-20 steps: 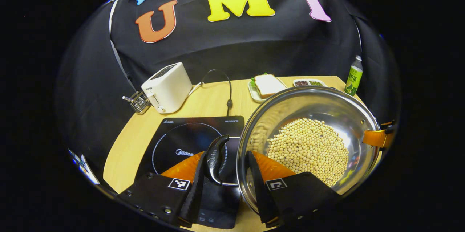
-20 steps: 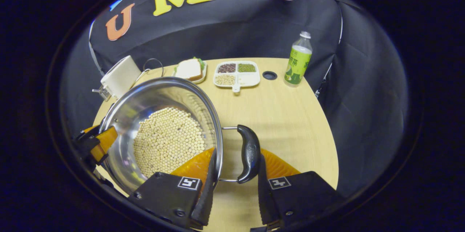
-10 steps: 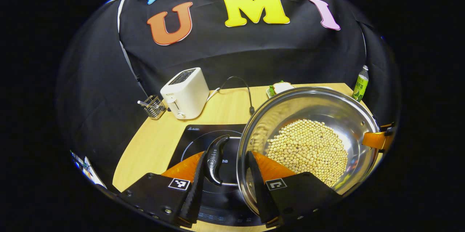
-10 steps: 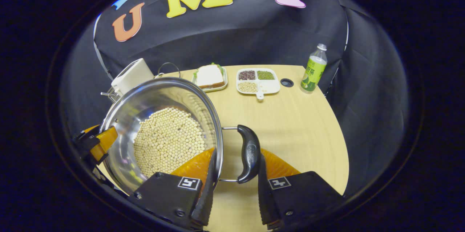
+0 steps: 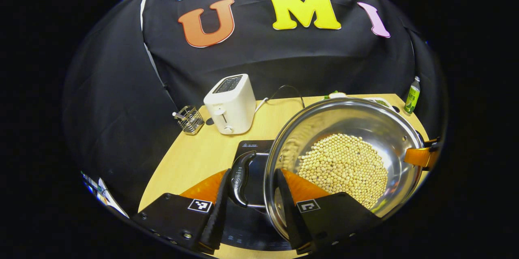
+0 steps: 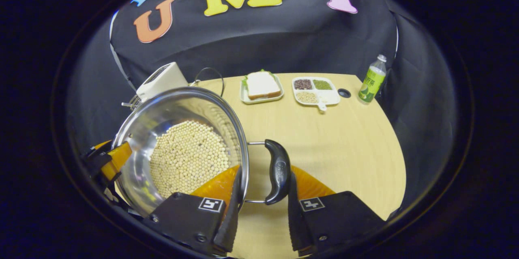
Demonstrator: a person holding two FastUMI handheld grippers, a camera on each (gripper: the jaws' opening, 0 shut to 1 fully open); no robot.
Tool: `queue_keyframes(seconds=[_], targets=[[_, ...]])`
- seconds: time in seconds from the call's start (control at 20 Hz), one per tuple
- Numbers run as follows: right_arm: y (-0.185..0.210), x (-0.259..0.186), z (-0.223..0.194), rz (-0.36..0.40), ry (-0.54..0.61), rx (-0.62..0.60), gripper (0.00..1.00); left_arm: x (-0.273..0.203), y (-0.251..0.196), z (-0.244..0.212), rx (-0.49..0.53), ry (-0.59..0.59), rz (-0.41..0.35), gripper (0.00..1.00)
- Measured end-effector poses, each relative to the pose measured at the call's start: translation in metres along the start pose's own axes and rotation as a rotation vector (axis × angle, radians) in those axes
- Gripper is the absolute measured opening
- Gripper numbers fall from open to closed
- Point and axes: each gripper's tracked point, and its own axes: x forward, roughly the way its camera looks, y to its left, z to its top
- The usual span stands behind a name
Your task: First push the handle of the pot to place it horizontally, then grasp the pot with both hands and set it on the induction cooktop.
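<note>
One pot [image 5: 344, 161] of pale beans [image 5: 342, 168], with two black side handles. The left gripper [image 5: 249, 206] is clamped across the pot's rim and left handle [image 5: 240, 178]; the right gripper [image 6: 261, 210] is clamped the same way on the right handle [image 6: 277, 172]. Each gripper appears at the far rim in the other's view. One induction cooktop [image 5: 251, 218] lies directly under the left gripper, mostly hidden by pot and fingers; whether the pot touches it I cannot tell. Ahead of the left gripper stand one toaster [image 5: 230, 104] and one wire rack [image 5: 189, 119] on the counter [image 5: 194, 157]. Ahead of the right gripper: one sandwich plate [image 6: 261, 86], one divided dish [image 6: 315, 90], one bottle [image 6: 373, 80]. Since a second ago the cooktop has slid nearer beneath the pot.
</note>
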Motion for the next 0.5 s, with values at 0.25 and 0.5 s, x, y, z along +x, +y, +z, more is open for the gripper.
queue_keyframes(seconds=[0.25, 0.5], targets=[[0.037, 0.013, -0.006, 0.006, 0.016, 0.013, 0.54, 0.014, 0.032, -0.006, 0.016, 0.011, 0.000, 0.61], [0.067, 0.028, -0.013, 0.004, 0.033, 0.028, 0.52, 0.033, 0.055, -0.013, 0.025, 0.024, 0.000, 0.61]])
